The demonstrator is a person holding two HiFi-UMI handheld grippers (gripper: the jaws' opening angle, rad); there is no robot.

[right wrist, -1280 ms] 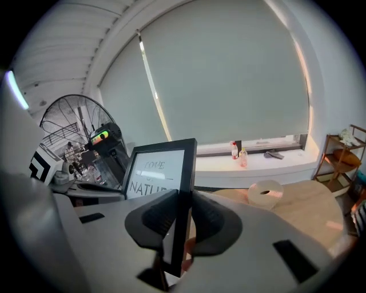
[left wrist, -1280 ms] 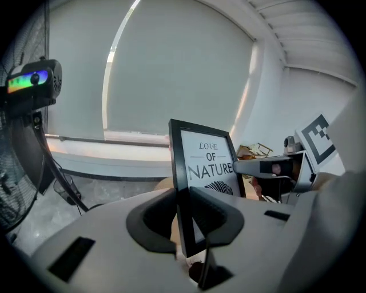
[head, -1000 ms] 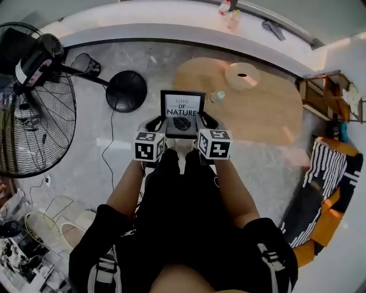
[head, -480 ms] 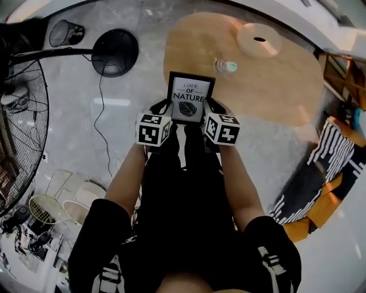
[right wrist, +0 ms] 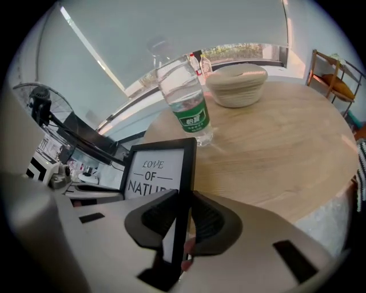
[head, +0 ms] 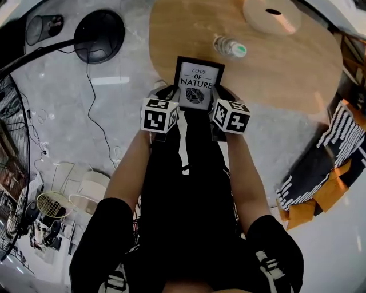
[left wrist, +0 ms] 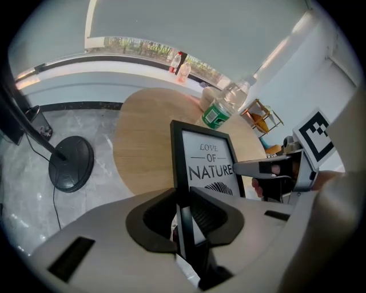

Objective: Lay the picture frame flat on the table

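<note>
A black picture frame (head: 198,84) with the print "LOVE OF NATURE" is held upright in the air over the near edge of the round wooden table (head: 274,57). My left gripper (head: 172,94) is shut on the frame's left side bar. My right gripper (head: 219,96) is shut on its right side bar. The left gripper view shows the frame's left bar (left wrist: 178,166) running between the jaws of the left gripper (left wrist: 183,201). In the right gripper view the right bar (right wrist: 189,171) is pinched by the right gripper (right wrist: 184,213). The frame's lower edge is hidden behind the grippers.
A clear water bottle (head: 230,46) with a green label stands on the table just beyond the frame. A round woven bowl (head: 271,12) sits farther back. A standing fan's black base (head: 98,34) and its cable are on the floor at left. A striped cushion (head: 314,177) lies at right.
Both grippers have carried the frame forward, from over the floor beside the table to over the table's near edge, close to the bottle. The grip on it is unchanged.
</note>
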